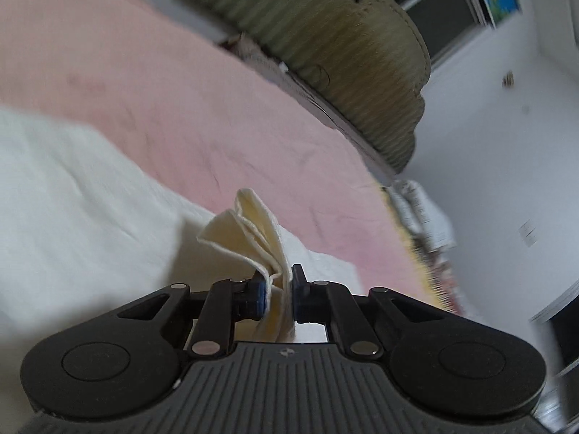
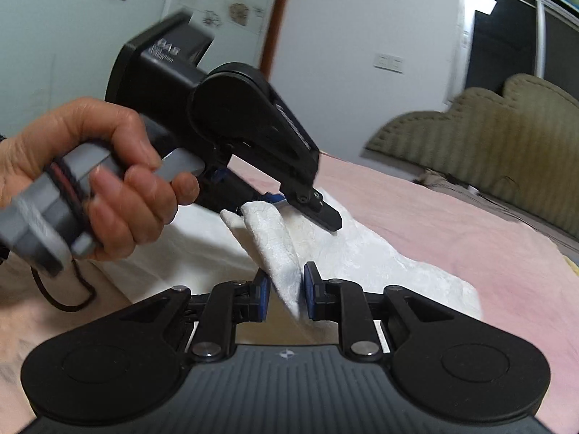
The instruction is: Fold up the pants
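White textured pants (image 2: 362,253) lie on a pink bed sheet (image 2: 452,224). My left gripper (image 1: 280,293) is shut on a bunched cream-white edge of the pants (image 1: 249,231), which sticks up between its blue pads. In the right wrist view the left gripper (image 2: 289,206) is held by a hand (image 2: 90,177) and pinches the same edge just above the bed. My right gripper (image 2: 286,289) is shut on a fold of the pants (image 2: 278,253) close beside it. The rest of the pants spreads to the left in the left wrist view (image 1: 72,199).
An olive ribbed headboard (image 1: 343,61) stands at the far end of the bed, also in the right wrist view (image 2: 488,137). The pink sheet (image 1: 163,83) covers the bed. White walls and a dark window (image 2: 506,36) lie beyond. A cable (image 2: 65,296) hangs below the hand.
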Demonstrator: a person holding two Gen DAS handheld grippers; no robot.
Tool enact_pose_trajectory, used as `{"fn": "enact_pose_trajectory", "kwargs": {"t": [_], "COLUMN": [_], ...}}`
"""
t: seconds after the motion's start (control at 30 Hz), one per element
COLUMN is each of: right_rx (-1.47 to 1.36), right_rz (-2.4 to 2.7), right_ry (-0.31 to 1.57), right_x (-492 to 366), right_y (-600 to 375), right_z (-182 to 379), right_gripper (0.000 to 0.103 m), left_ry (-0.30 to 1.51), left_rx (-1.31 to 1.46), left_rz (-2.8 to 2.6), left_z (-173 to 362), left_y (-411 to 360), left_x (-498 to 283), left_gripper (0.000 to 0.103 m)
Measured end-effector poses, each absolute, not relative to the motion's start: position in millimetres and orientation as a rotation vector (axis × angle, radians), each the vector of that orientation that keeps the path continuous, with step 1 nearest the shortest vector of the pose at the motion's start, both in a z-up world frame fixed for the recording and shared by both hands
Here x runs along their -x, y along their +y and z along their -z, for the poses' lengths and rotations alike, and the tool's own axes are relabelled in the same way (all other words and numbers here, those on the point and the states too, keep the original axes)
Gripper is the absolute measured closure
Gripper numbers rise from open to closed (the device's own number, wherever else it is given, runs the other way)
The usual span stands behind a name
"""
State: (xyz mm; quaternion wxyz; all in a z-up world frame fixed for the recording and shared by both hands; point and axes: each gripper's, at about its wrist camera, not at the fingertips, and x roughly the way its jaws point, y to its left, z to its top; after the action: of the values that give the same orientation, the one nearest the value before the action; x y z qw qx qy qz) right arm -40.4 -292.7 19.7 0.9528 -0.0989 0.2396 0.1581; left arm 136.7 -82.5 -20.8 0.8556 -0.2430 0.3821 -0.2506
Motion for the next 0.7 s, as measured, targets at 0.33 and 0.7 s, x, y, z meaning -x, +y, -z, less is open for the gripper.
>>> {"fn": "enact_pose_trajectory", "kwargs": {"t": [0.33,0.7], "right_rx": [0.233,0.03], "right_rz": [-0.455,-0.594], "right_ry": [0.547,0.567], "right_x": [20.9,25.3], "right_y": [-242.0,-283.6], "right_z": [-2.0,-41.9], "right_gripper": [0.083,0.049], "left_ry": [0.763,0.681], "left_rx": [0.178,0.134], "left_rz": [0.302,0.122], "left_z": [33.9,4.2], "left_y": [-61.3,-28.3], "left_x": [-111.6,-105.1], "left_gripper": [0.067,0.05]}}
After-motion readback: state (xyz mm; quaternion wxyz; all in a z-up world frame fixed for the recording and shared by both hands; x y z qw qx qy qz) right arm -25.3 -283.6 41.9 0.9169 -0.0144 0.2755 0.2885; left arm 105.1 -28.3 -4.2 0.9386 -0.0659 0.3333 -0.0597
